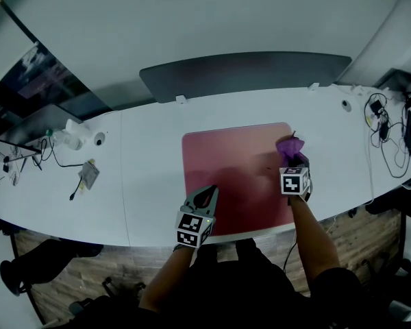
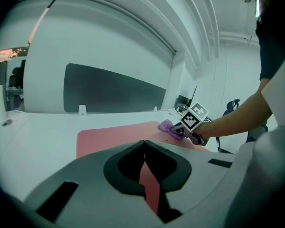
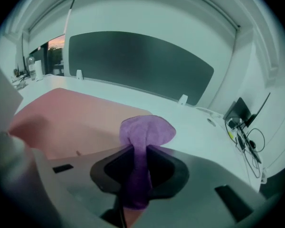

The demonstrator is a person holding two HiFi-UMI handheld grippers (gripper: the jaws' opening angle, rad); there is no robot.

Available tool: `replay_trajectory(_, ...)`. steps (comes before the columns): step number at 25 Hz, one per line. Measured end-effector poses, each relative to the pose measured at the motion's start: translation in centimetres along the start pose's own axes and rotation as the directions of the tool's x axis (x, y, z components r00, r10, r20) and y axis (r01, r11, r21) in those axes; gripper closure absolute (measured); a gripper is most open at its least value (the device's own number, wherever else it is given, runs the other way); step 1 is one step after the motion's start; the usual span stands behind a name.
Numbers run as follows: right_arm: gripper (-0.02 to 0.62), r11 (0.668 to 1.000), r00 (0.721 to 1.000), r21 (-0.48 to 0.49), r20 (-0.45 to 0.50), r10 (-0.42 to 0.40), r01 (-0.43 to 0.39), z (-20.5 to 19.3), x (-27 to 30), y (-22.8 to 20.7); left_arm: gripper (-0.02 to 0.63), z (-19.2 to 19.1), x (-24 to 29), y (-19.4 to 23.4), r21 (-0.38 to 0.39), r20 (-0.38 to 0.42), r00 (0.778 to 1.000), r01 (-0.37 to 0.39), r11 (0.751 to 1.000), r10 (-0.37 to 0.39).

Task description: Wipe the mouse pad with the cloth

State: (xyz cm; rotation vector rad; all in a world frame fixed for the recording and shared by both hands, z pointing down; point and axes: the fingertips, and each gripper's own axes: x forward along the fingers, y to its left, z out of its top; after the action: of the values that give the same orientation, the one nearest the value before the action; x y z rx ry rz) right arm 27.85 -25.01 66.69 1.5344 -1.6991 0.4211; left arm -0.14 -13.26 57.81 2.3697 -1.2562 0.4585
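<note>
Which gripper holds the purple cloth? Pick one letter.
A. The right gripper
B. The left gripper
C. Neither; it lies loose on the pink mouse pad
A: the crumpled purple cloth is pinched between the jaws of the right gripper, over the pink rectangular mouse pad.
</note>
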Motion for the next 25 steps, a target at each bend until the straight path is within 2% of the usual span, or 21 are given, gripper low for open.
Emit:
replay_trajectory(2, 0.505, 0.999, 0.998, -0.036, 0.067, -0.005, 0.008, 1.1, -1.1, 0.9, 0.584, -0.2, -0.1, 0.2, -0.01, 0.001, 1.0, -0.008, 1.0, 0.008)
replay_trajectory(4, 0.506, 0.999, 0.992, -0.032, 0.128, 0.022, -0.018, 2.3, -2.3, 2.6, 0.584, -0.6, -0.5, 0.8, -0.02, 0.004, 1.0, -0.023, 1.0, 0.023)
replay_trajectory(7, 0.505, 0.997, 0.979, -0.014, 0.186, 0.078, -0.077, 3.4, -4.3, 5.8, 0.584, -1.4, -1.7, 1.7, -0.048, 0.0, 0.998, -0.055, 0.997, 0.055)
replay_trajectory(12, 0.505, 0.98, 0.95, -0.049, 0.241, 0.198, -0.191, 4.3, -7.6, 12.3, 0.584, -1.4, -3.9, 3.5, -0.051, 0.015, 0.994, -0.105, 0.993, 0.106)
replay_trajectory(17, 0.505, 0.944, 0.912, -0.041, 0.248, 0.326, -0.327, 5.5, -9.1, 19.2, 0.584, -1.4, -6.9, 7.1, -0.061, 0.028, 0.981, -0.189, 0.98, 0.191)
replay_trajectory(20, 0.505, 0.919, 0.885, -0.072, 0.25, 0.393, -0.388, 7.0, -9.4, 24.0, 0.584, -2.2, -8.7, 8.4, -0.098, 0.026, 0.973, -0.225, 0.969, 0.228)
replay_trajectory(25, 0.503, 0.875, 0.856, -0.111, 0.179, 0.484, -0.472, 7.0, -10.4, 31.2, 0.584, -3.7, -11.0, 9.5, -0.12, 0.012, 0.967, -0.252, 0.96, 0.255)
